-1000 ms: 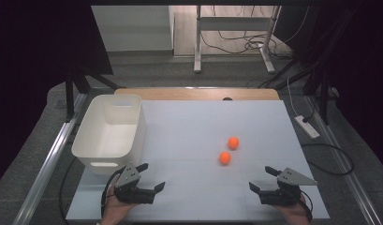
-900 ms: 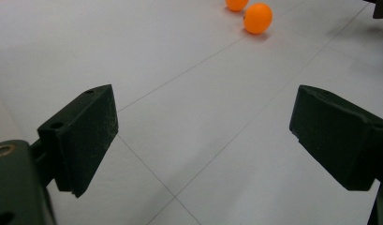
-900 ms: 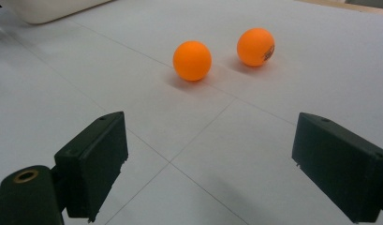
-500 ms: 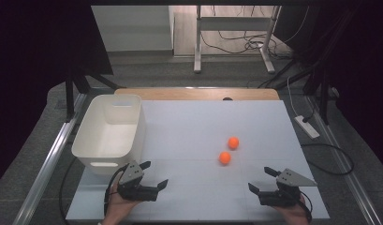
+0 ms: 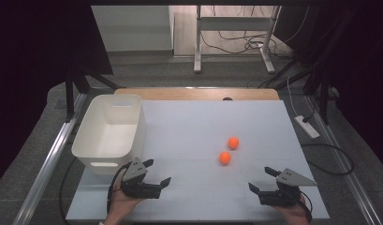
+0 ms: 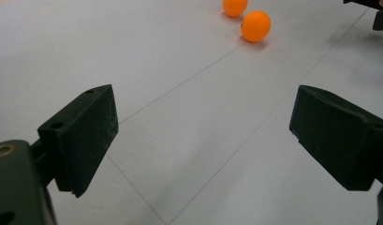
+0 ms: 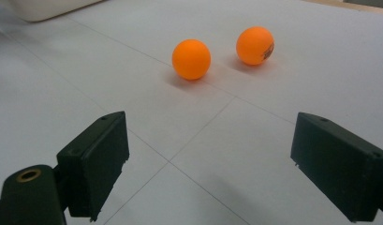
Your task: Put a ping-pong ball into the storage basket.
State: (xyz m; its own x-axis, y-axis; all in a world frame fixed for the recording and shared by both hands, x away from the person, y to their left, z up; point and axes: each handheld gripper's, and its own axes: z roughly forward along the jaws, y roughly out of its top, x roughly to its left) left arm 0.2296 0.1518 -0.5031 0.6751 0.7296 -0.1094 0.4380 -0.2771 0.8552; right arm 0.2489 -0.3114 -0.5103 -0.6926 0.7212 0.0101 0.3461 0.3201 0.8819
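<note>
Hands cut by bottom edge in high view; forearms out of frame. Far ball (image 6: 235, 6) clipped by top edge in left gripper view. White bin (image 7: 44, 8) just a corner at top of right gripper view. Mark on one ball (image 7: 255, 45), maybe print, too small to read.

The two balls are bright orange; the near ball (image 5: 224, 158) is plain, the far ball (image 5: 233, 142) has a small dark print, seen in right gripper view. The tabletop (image 5: 198, 131) is pale grey-white w/ thin grey lines. The bin (image 5: 109, 133) is white. Both tools, left tool (image 5: 158, 173) & right tool (image 5: 261, 179), are black w/ grey plates.
</note>
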